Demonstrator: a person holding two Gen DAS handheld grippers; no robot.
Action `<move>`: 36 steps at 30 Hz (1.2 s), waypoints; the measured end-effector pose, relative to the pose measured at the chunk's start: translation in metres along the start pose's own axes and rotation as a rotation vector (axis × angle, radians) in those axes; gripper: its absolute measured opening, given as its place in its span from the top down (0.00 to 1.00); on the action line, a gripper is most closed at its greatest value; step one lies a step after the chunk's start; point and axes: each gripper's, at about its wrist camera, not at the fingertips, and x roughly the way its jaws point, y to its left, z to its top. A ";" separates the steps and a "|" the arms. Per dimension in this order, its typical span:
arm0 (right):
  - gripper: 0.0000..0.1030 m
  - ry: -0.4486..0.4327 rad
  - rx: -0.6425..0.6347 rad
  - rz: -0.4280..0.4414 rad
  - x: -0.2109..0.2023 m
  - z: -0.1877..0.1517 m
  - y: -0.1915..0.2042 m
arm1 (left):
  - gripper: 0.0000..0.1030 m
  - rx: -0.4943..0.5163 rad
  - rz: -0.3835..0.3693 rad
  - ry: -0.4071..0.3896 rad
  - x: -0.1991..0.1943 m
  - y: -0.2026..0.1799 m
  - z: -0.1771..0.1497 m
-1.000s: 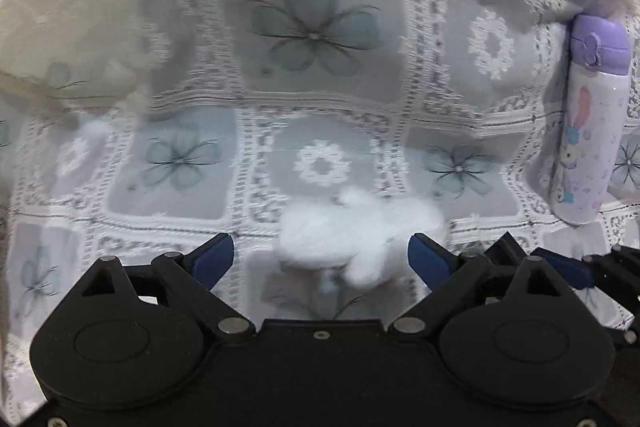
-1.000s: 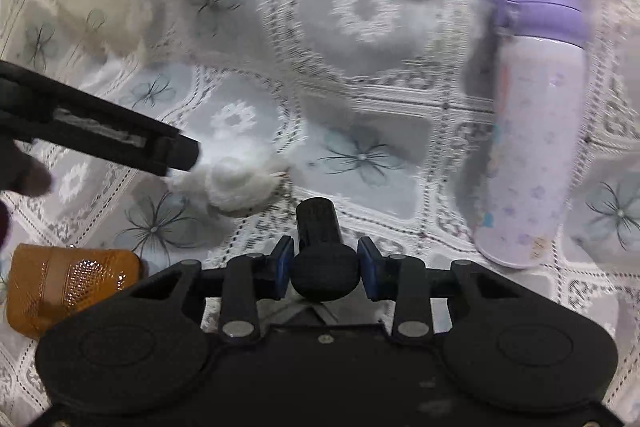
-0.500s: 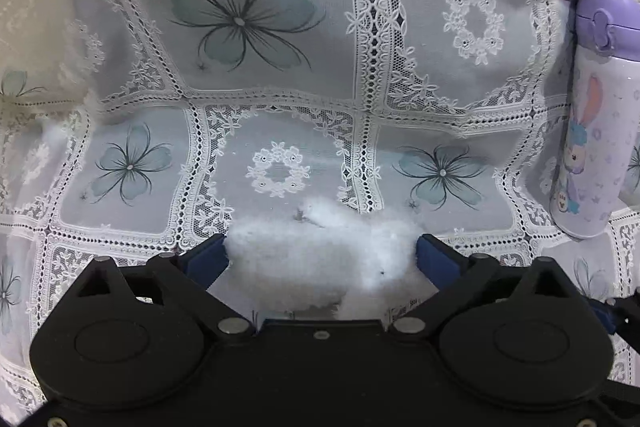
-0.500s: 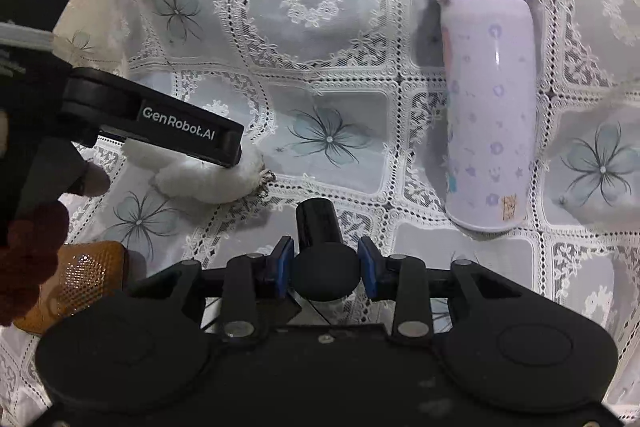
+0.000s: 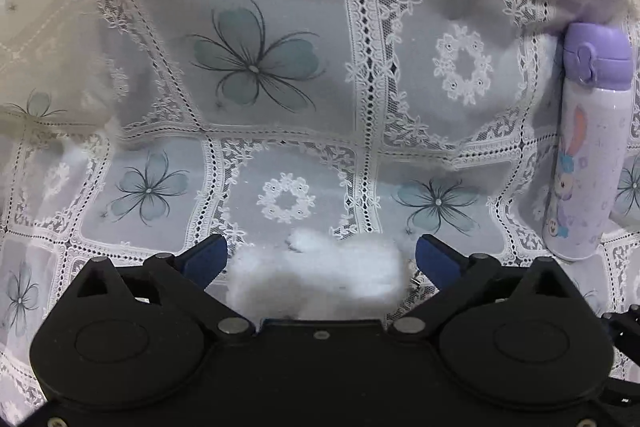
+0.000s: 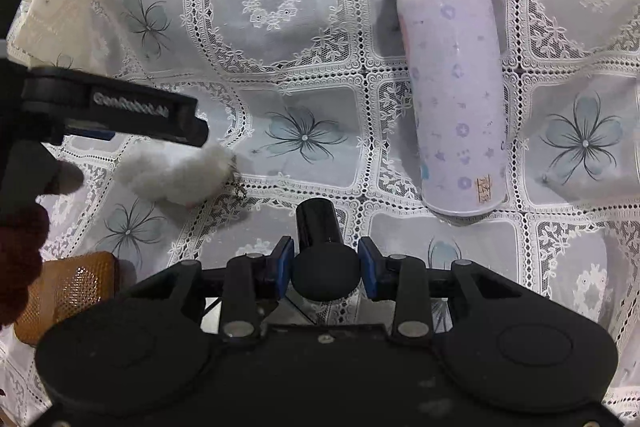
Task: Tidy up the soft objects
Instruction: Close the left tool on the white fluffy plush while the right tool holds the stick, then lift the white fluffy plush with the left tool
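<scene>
Left gripper (image 5: 320, 259) straddles the fluffy white plush keychain (image 5: 316, 275), fingers spread for grasping; right gripper (image 6: 326, 265) clenches a black cylinder (image 6: 320, 251).

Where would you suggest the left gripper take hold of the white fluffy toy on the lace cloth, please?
Probably across its plump middle, coming from above. The white fluffy toy lies flat on the lace cloth, long side spanning the gap of the open left gripper, so closing there squeezes the thickest fluff and avoids the small chain.

Light was soft and even, with faint shadows beneath the lilac bottle (image 6: 452, 75). Fisheye distortion bent the lace tablecloth (image 5: 280, 67) toward dark rounded corners. Its far edges blurred in the left wrist view; the centre stayed sharp.
</scene>
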 end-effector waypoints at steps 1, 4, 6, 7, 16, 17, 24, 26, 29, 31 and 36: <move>0.67 0.000 0.001 0.001 0.000 0.000 0.000 | 0.05 -0.005 0.000 -0.001 -0.001 0.001 0.002; 0.67 0.001 0.009 0.005 -0.001 -0.002 0.000 | 0.05 -0.006 0.011 0.005 0.000 0.000 0.004; 0.67 0.003 0.009 0.010 -0.002 -0.003 0.001 | 0.04 -0.011 0.026 0.009 0.002 -0.003 0.006; 0.67 0.004 0.008 0.010 -0.002 -0.003 0.001 | 0.04 -0.014 0.032 0.014 0.004 -0.003 0.005; 0.67 0.014 0.033 0.012 -0.002 -0.004 -0.003 | 0.02 -0.028 0.017 0.116 0.036 -0.009 -0.002; 0.67 0.014 0.035 0.011 -0.002 -0.004 -0.003 | 0.02 -0.025 0.017 0.117 0.038 -0.009 -0.001; 0.67 0.014 0.063 0.010 -0.004 -0.004 -0.008 | 0.21 -0.030 -0.026 0.130 0.043 -0.008 0.003; 0.67 0.012 0.065 0.010 -0.007 -0.005 -0.008 | 0.32 -0.052 -0.048 0.130 0.039 -0.003 0.003; 0.67 0.008 0.067 0.011 -0.012 -0.005 -0.008 | 0.50 -0.052 -0.081 0.115 0.031 0.002 0.004; 0.67 0.004 0.069 0.012 -0.015 -0.006 -0.007 | 0.56 -0.035 -0.091 0.095 0.019 0.004 0.003; 0.67 -0.003 0.068 0.011 -0.027 -0.008 -0.007 | 0.37 -0.003 -0.105 0.089 -0.004 0.002 0.004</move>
